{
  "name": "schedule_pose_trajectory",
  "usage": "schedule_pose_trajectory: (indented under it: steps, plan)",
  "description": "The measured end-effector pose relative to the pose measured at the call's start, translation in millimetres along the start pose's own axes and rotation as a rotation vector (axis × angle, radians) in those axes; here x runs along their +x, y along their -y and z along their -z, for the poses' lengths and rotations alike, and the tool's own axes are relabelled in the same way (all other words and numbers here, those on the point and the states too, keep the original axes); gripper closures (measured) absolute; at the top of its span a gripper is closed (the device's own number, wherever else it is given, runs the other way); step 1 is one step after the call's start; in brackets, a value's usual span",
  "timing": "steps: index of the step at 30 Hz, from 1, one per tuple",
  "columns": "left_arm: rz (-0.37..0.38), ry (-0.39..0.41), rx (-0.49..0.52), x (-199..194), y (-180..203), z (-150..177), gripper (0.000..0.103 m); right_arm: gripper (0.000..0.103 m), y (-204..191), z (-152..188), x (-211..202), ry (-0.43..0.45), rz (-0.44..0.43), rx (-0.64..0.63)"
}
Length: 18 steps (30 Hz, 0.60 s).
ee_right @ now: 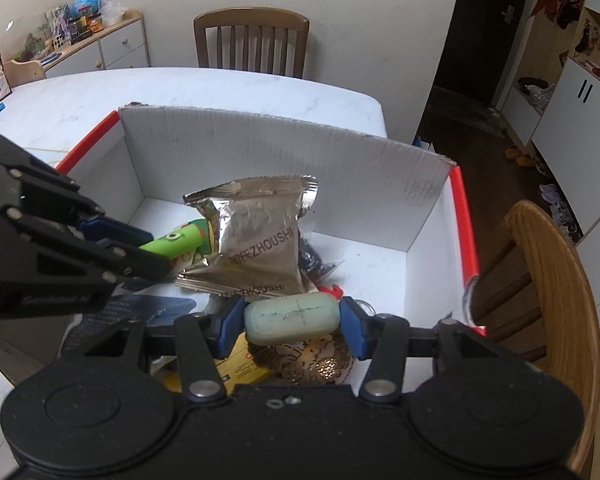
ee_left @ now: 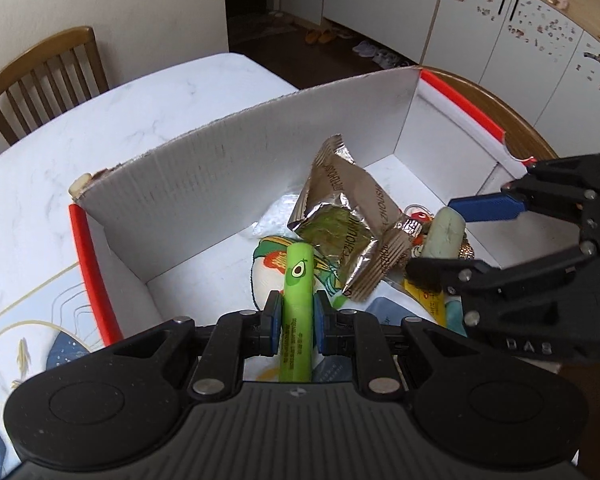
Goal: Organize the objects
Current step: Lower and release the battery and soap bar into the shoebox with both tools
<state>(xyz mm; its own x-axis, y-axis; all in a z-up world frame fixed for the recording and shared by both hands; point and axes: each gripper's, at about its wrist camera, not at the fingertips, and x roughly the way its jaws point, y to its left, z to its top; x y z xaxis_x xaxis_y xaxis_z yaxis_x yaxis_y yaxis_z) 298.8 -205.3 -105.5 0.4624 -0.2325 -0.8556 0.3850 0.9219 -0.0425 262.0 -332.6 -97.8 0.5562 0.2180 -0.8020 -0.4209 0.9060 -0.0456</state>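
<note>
Over the white cardboard box (ee_left: 236, 168) my left gripper (ee_left: 297, 312) is shut on a bright green tube (ee_left: 298, 280) with an avocado print, which sticks out forward between the blue pads. My right gripper (ee_right: 292, 320) is shut on a pale green soap bar (ee_right: 291, 318), held crosswise at its two ends. From the left wrist view the right gripper (ee_left: 440, 236) comes in from the right with the soap bar (ee_left: 444, 236). In the right wrist view the left gripper (ee_right: 152, 248) reaches in from the left with the green tube (ee_right: 176, 242). Both hang just above the box's contents.
Inside the box (ee_right: 340, 184) lie a silver foil snack packet (ee_right: 256, 244), a yellow pack (ee_right: 244, 364), a gold patterned item (ee_right: 312, 360) and a blue booklet (ee_right: 156, 308). The box has red rims (ee_right: 464, 220) and sits on a white marble table (ee_left: 148, 92). Wooden chairs (ee_right: 548, 280) stand around.
</note>
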Motion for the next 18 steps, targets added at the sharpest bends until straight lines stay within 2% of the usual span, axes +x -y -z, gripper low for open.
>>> schedule_pose_trajectory:
  steps: [11,18]
  plan:
    - [0.009,-0.018,-0.04,3.8,-2.7,-3.0,0.087,0.052,1.4,1.6,6.4,-0.036,-0.02,0.018]
    - [0.0,-0.01,-0.04,-2.2,-0.3,2.0,0.086,0.041,1.9,2.0,-2.6,-0.009,-0.026,0.016]
